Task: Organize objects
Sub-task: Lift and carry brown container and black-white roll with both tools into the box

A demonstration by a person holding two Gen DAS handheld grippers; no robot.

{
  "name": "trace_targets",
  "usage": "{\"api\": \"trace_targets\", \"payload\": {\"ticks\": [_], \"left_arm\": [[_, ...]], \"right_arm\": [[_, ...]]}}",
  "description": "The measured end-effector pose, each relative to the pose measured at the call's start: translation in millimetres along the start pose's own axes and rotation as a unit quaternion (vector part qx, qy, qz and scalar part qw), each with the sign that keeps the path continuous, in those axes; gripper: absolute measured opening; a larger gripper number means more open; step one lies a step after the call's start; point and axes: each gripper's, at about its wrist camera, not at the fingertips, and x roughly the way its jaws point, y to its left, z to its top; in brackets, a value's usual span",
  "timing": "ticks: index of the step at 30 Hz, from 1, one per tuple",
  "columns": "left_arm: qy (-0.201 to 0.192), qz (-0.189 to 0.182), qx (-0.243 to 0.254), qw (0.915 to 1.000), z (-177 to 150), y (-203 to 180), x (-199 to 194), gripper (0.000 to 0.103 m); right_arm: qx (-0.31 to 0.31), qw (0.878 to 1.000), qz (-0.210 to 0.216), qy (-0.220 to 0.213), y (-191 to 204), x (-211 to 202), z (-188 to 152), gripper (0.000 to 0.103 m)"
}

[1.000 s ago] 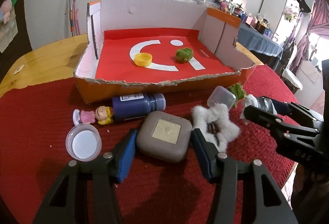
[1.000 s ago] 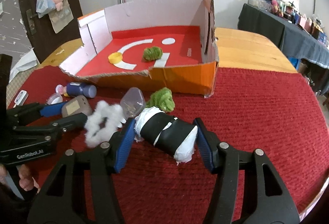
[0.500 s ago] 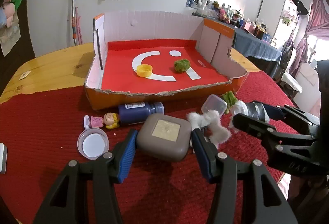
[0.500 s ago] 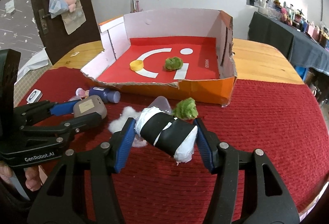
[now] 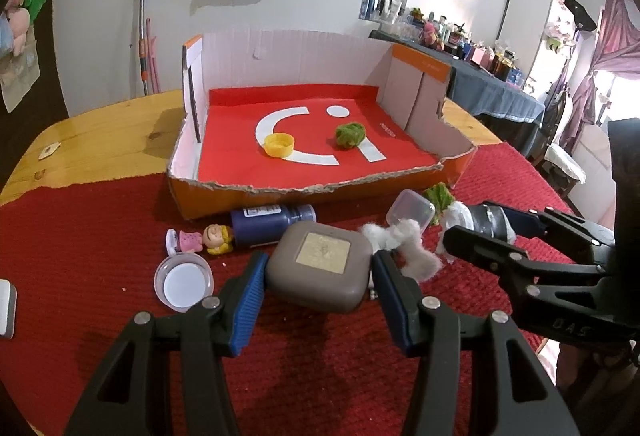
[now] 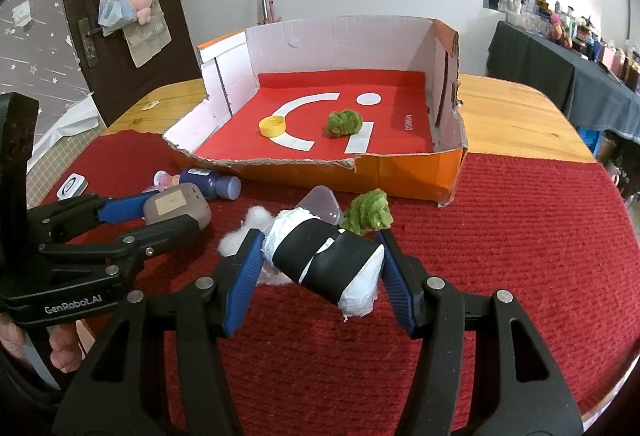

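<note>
Here, compared with a second earlier, both grippers have lifted their loads off the red cloth [image 6: 520, 236] and the cardboard box [image 5: 424, 92] sits lower and farther off in each wrist view; the loose items on the cloth lie as before. The left gripper [image 5: 318, 276] is clamped on one taupe rounded-square case [image 5: 320, 272], its blue pads pressing the case's two sides. The right gripper [image 6: 320, 260] is clamped on one roll wrapped in black and white tape [image 6: 324, 260], held slantwise between its pads. Both holds are unchanged over the interval.

Inside the box, on its red liner: one yellow bottle cap [image 5: 279, 145] and one green yarn ball [image 5: 349, 134], set apart from each other.

On the cloth in front of the box: one dark blue bottle [image 5: 272, 224] lying on its side against the box front; one small doll figure [image 5: 200, 239] lying just left of the bottle; one round white-lidded jar [image 5: 183, 283] near the doll; one clear plastic cup [image 5: 410, 213] tipped over; one wad of white cotton [image 5: 412, 252] beside the cup; and a second green yarn ball [image 6: 368, 213] just behind the tape roll. A small white device [image 6: 72, 186] lies at the cloth's left edge.

Green yarn balls total two; every other item counts one.
</note>
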Motion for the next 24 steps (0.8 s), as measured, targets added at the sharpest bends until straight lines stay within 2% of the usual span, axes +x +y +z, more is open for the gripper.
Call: {"api": "trace_targets", "payload": {"ticks": [13, 24], "left_arm": [[-0.004, -0.006, -0.007, 0.9999, 1, 4, -3, 0.055], [-0.025, -0.009, -0.008, 0.9996, 25, 8, -11, 0.055]], "right_arm": [[-0.007, 1.000, 0.008, -0.002, 4, -2, 4, 0.055], [-0.021, 0.999, 0.016, -0.021, 8, -6, 30, 0.055]]}}
